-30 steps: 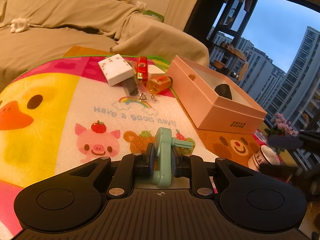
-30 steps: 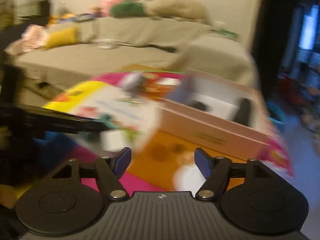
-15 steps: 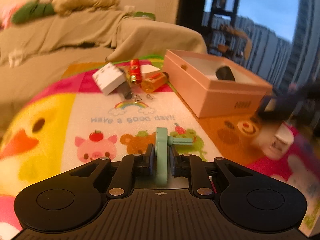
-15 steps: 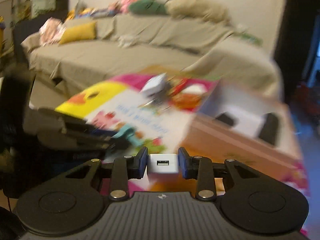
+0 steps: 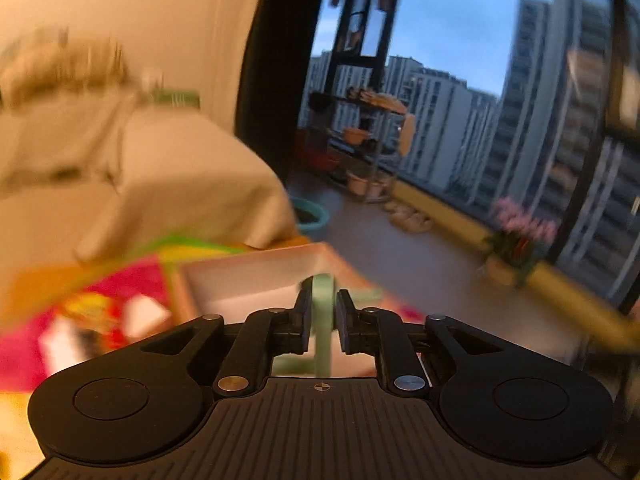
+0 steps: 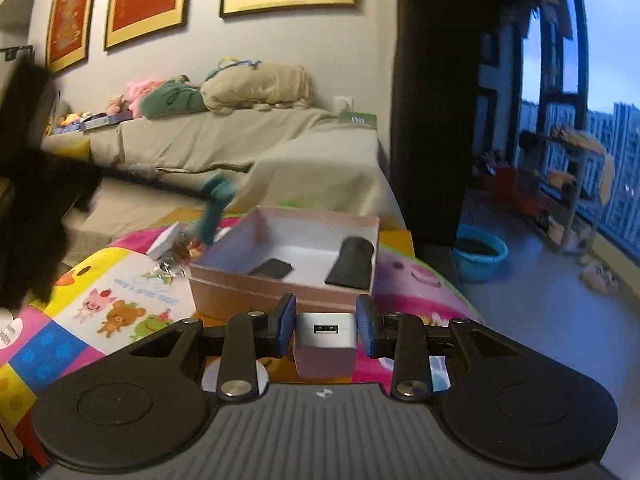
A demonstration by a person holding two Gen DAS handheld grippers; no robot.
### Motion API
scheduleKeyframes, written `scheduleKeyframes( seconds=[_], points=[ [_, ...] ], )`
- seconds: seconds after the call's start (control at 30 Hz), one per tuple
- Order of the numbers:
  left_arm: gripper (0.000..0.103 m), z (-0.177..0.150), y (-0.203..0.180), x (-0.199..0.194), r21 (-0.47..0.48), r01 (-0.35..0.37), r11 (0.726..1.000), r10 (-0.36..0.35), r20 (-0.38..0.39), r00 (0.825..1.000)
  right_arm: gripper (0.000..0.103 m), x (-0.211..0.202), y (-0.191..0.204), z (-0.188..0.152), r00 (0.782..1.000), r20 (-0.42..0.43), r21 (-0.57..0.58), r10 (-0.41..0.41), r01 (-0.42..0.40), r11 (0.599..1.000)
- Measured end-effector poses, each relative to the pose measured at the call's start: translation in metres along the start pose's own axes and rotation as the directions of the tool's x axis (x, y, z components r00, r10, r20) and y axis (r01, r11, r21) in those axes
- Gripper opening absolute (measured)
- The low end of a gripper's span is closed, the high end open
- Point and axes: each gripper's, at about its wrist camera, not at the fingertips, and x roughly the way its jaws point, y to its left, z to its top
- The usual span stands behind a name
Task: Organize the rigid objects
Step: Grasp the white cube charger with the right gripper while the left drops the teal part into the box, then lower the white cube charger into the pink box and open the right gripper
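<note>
**Both claws loaded near the pink box**

Left wrist view: the left gripper (image 5: pixel 322 310) is pinched tight on a mint-green piece (image 5: pixel 322 322), its flat edge standing upright between the pads, a stub of it poking out to the right. The picture is smeared, so what the piece is I cannot tell. It sits low in the centre of the frame, in front of the near wall of the box (image 5: pixel 256 280), whose pale inside shows just left of the fingers. At lower left lies a blur of pink mat (image 5: pixel 132 280) with red and white bits on it. A beige sofa (image 5: pixel 180 184) fills the left, a window with tower blocks the right.

Right wrist view: the right gripper (image 6: pixel 326 326) is closed on a white charger (image 6: pixel 325 342), pads flat against its two sides, the USB port facing forward. It is in the lower centre, in front of the box (image 6: pixel 240 286). Inside the box lie two black things (image 6: pixel 272 268), apart from each other. At centre left, the green piece (image 6: pixel 214 212) hangs at the box's far left corner, held by a dark blurred arm. Small clutter (image 6: pixel 172 246) rests on the mat (image 6: pixel 132 292) beside it.
</note>
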Motion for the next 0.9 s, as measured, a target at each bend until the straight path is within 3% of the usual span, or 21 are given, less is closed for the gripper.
scheduleKeyframes(
  seconds=[0.07, 0.23, 0.4, 0.5, 0.53, 0.57, 0.63, 0.8, 0.87, 0.9],
  points=[
    [0.017, 0.003, 0.010, 0.009, -0.080, 0.006, 0.997, -0.005, 0.017, 1.000, 0.032, 0.000, -0.002, -0.006, 1.000, 0.000, 0.002, -0.015, 0.015, 1.000],
    [0.019, -0.036, 0.023, -0.021, -0.099, -0.051, 0.994, 0.056, 0.050, 0.997, 0.032, -0.002, -0.014, -0.011, 1.000, 0.010, 0.033, -0.026, 0.026, 0.999],
    [0.019, -0.095, 0.034, -0.061, -0.058, -0.115, 0.992, 0.115, -0.004, 0.993, 0.031, 0.020, -0.010, 0.008, 1.000, -0.005, 0.046, 0.024, -0.024, 0.999],
    [0.019, -0.123, 0.037, -0.079, -0.073, -0.103, 0.992, 0.100, -0.052, 0.994, 0.032, 0.028, -0.014, 0.015, 0.995, -0.069, 0.049, 0.069, -0.066, 0.997],
    [0.019, -0.131, 0.039, -0.082, -0.083, -0.097, 0.992, 0.092, -0.064, 0.994, 0.037, 0.026, -0.013, 0.013, 0.994, -0.082, 0.035, 0.067, -0.065, 0.997],
    [0.019, -0.139, 0.041, -0.083, -0.094, -0.092, 0.991, 0.085, -0.079, 0.993, 0.051, 0.022, -0.010, 0.007, 0.994, -0.097, 0.012, 0.058, -0.057, 0.998],
    [0.019, -0.148, 0.042, -0.077, -0.114, -0.092, 0.989, 0.080, -0.107, 0.991, 0.069, 0.015, -0.002, -0.010, 0.989, -0.136, -0.034, 0.054, -0.059, 0.998],
    [0.019, -0.157, 0.034, -0.070, -0.122, -0.040, 0.992, 0.028, -0.098, 0.995, 0.066, 0.013, 0.010, -0.052, 0.965, -0.262, -0.059, 0.034, -0.051, 0.997],
    [0.019, -0.157, 0.029, -0.073, -0.091, -0.034, 0.995, 0.027, -0.081, 0.996, 0.039, 0.020, 0.007, -0.059, 0.951, -0.308, -0.033, 0.020, -0.031, 0.999],
    [0.019, -0.156, 0.025, -0.076, -0.073, -0.034, 0.997, 0.029, -0.070, 0.997, 0.032, 0.023, 0.005, -0.060, 0.943, -0.333, -0.024, 0.012, -0.021, 0.999]
  ],
)
